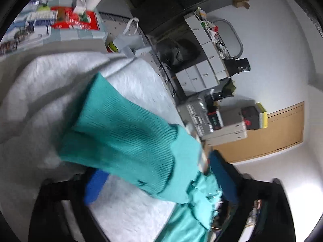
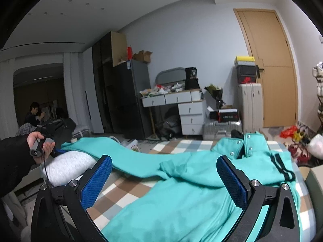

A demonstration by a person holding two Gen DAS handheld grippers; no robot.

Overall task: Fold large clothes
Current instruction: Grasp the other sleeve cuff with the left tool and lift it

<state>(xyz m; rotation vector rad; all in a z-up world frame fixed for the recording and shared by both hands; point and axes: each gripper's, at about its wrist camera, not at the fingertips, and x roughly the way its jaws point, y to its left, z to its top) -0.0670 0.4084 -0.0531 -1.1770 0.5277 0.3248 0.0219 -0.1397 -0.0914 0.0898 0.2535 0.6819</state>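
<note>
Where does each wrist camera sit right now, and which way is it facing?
Left wrist: on the left hand-held gripper, rolled sideways, looking down the teal sleeve on the white blanket; its blue pads show.
Right wrist: on the right hand-held gripper, near level over the teal jacket; its open fingers and the person's left hand show.
Shared: sleeve, white dresser, wooden door.

Ahead of me a pale wall holds a wooden door (image 2: 270, 68); a cluttered white desk (image 2: 173, 98) with drawers stands beside a dark fridge (image 2: 131, 96), suitcases (image 2: 249, 102) stacked near the door
</note>
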